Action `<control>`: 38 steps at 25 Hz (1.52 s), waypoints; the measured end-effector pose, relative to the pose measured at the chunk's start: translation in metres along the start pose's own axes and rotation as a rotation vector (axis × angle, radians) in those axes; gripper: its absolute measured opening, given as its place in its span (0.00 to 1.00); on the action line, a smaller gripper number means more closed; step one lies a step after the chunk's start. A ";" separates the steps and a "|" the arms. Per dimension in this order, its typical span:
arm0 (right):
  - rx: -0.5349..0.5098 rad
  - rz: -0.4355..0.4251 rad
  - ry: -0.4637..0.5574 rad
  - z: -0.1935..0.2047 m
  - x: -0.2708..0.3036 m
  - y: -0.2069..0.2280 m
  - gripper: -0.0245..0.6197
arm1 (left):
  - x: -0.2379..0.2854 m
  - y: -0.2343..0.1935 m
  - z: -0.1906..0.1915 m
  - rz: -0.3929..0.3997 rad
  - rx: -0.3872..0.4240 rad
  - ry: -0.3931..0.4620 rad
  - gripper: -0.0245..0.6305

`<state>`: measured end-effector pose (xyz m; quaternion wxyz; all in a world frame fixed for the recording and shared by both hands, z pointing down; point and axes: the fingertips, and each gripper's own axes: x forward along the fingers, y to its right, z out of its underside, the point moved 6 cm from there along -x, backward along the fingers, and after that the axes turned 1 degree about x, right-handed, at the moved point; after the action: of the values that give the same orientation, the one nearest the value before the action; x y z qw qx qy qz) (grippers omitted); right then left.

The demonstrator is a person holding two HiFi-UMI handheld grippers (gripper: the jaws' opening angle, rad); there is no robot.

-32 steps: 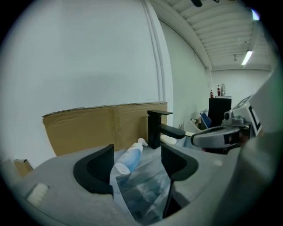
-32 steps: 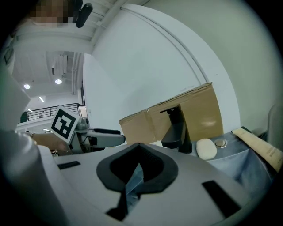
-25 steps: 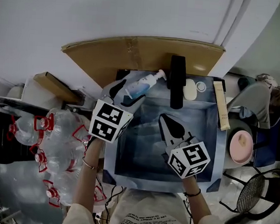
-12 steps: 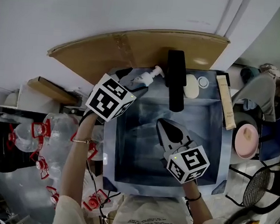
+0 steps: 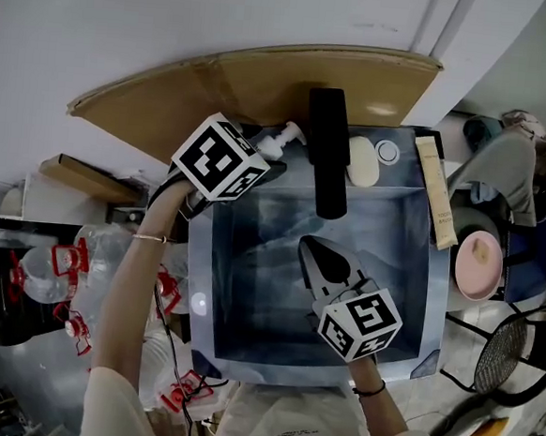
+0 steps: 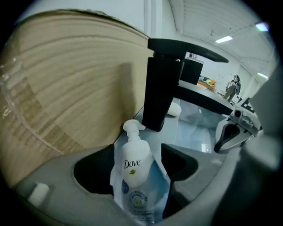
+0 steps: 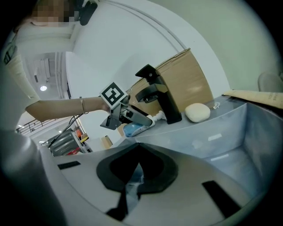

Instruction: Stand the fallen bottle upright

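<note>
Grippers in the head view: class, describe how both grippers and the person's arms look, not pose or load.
The left gripper and right gripper each have a grey body, black pointed jaws and a white cube with black square markers. A bracelet rings the left wrist, a dark band the right. Sleeves are pale.

Dove bottle [image 6: 134, 170] between gripper jaws

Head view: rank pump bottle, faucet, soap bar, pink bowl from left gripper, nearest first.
1. Dove pump bottle, held in the left gripper.
2. Black faucet, back centre.
3. Soap bar, right of faucet.
4. Pink bowl, far right.
</note>
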<state>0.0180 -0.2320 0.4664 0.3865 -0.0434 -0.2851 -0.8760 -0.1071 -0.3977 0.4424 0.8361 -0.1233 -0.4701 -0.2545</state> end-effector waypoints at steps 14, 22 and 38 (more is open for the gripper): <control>0.027 0.042 0.006 0.002 -0.001 0.009 0.04 | 0.022 -0.002 0.002 0.096 -0.011 -0.084 0.53; 0.024 0.057 0.019 -0.001 -0.002 0.009 0.05 | 0.024 -0.006 0.002 0.063 -0.060 -0.086 0.46; -0.002 0.079 0.041 -0.008 -0.007 0.000 0.04 | 0.007 -0.004 0.001 -0.065 -0.030 0.058 0.45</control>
<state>0.0240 -0.2322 0.4582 0.4267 -0.0372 -0.2743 -0.8610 -0.1070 -0.4030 0.4483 0.8388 -0.1130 -0.4454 -0.2918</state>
